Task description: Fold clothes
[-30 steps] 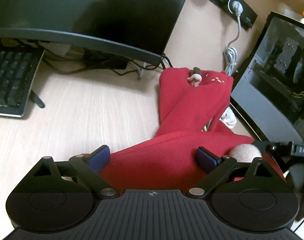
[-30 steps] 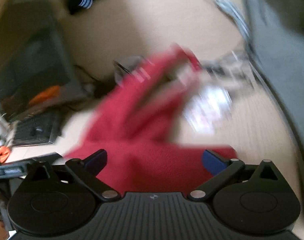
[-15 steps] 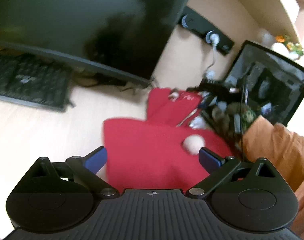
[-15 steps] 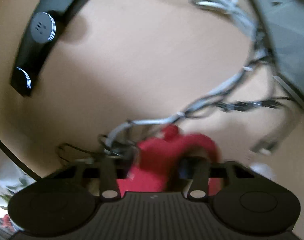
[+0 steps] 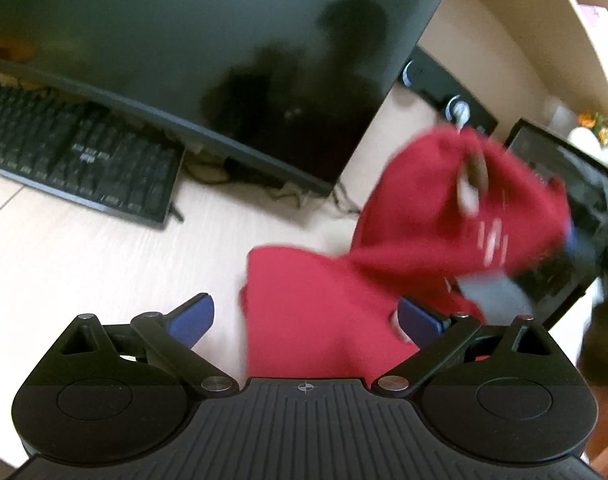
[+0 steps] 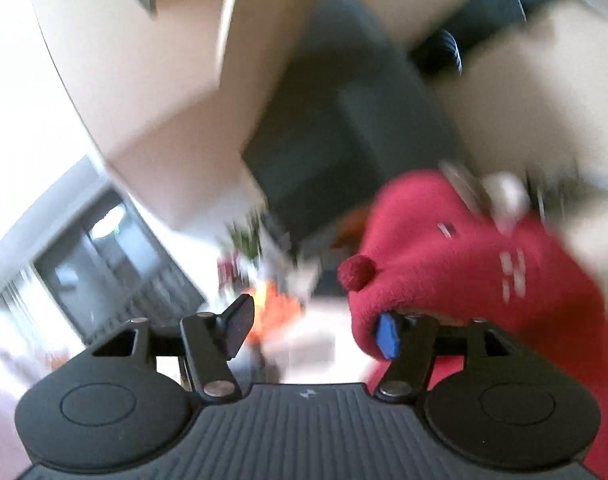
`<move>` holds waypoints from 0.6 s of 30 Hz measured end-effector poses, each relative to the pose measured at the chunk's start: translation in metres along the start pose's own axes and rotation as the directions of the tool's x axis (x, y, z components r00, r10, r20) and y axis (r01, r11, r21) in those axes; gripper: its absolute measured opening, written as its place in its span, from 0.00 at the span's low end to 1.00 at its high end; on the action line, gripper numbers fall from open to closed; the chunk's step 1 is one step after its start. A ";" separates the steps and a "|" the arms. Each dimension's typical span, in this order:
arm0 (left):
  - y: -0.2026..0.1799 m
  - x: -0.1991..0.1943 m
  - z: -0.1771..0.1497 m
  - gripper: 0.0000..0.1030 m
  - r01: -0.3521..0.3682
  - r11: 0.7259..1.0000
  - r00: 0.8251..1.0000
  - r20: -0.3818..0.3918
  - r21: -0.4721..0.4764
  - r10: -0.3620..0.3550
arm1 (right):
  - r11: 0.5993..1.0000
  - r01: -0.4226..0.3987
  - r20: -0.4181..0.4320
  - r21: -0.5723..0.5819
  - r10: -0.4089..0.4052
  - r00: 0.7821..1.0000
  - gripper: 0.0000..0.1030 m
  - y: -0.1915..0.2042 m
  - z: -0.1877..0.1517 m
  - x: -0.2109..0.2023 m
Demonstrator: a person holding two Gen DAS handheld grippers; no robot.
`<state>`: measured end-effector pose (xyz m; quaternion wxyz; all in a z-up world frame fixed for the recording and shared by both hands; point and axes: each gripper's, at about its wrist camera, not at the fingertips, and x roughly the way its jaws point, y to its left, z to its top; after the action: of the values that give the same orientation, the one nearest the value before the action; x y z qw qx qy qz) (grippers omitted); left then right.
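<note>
A red fleece garment (image 5: 316, 312) lies partly on the pale desk (image 5: 83, 272), and its far part (image 5: 464, 208) is lifted in the air, blurred by motion. My left gripper (image 5: 306, 318) hovers over the flat part, open wide, with its blue pads on either side and not pressing the cloth. In the right wrist view the red garment (image 6: 464, 264) drapes over the blue right pad (image 6: 386, 336). My right gripper (image 6: 312, 328) has its jaws opening, and the gap between them shows only blurred background.
A dark monitor (image 5: 183, 60) and a black keyboard (image 5: 75, 152) stand at the back left. A black power strip (image 5: 444, 88) lies behind the garment. A computer case (image 5: 564, 184) with a glass side stands at the right.
The right gripper shut on the garment's far end, swung it up off the desk, and its jaws have widened again. The left gripper drew back and rose, staying open.
</note>
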<state>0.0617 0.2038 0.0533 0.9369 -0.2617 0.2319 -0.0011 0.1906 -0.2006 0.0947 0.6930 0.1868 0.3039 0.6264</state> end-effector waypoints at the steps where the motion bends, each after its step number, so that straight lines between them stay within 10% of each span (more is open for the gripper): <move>1: -0.002 0.000 0.003 0.98 0.010 1.000 1.000 0.008 0.003 -0.010 | 0.999 0.022 -0.047 0.025 -0.020 0.999 0.62 0.000 -0.022 0.000; 8: -0.022 0.012 0.016 0.98 0.112 0.994 0.994 -0.009 -0.002 -0.112 | 0.925 0.379 -0.212 0.028 -0.365 0.907 0.65 -0.006 -0.108 -0.010; 18: -0.053 0.079 -0.002 0.90 0.199 0.969 0.958 -0.180 -0.145 -0.224 | 0.887 0.454 0.066 0.080 -0.459 0.886 0.76 0.018 -0.103 -0.052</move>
<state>0.1372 0.1473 0.0432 0.8857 -0.3420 0.2930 -0.1127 0.1083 -0.2617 0.0393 0.8267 0.1572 0.3297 0.4279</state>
